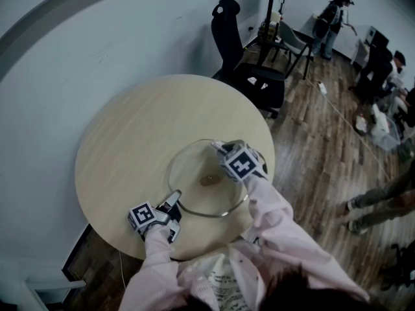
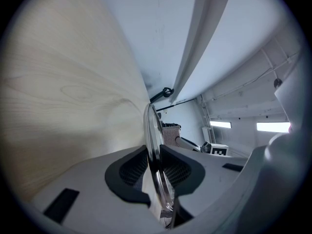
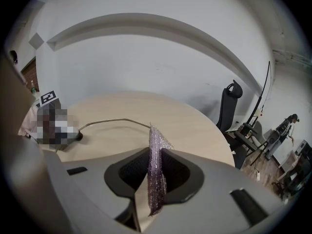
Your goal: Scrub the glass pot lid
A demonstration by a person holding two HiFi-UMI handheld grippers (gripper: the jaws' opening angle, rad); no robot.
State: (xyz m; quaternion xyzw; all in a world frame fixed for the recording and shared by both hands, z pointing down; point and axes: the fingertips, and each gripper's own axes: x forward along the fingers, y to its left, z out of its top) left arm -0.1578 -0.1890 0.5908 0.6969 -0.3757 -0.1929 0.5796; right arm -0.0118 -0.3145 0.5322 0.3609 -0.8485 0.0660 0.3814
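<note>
On the counter (image 1: 123,141), the glass pot lid (image 1: 194,173) lay, its near rim clenched in my left tongs (image 1: 174,199). My right tongs (image 1: 219,149), over the lid, gripped a purple pad (image 3: 156,169).

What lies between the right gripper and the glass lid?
A purple scrubbing cloth, clamped in the right gripper, points towards the glass lid; the right gripper view shows it.

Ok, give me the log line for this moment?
left gripper: shut on glass lid rim | right gripper: shut on purple scrub pad, over glass lid | glass lid: on table
</note>
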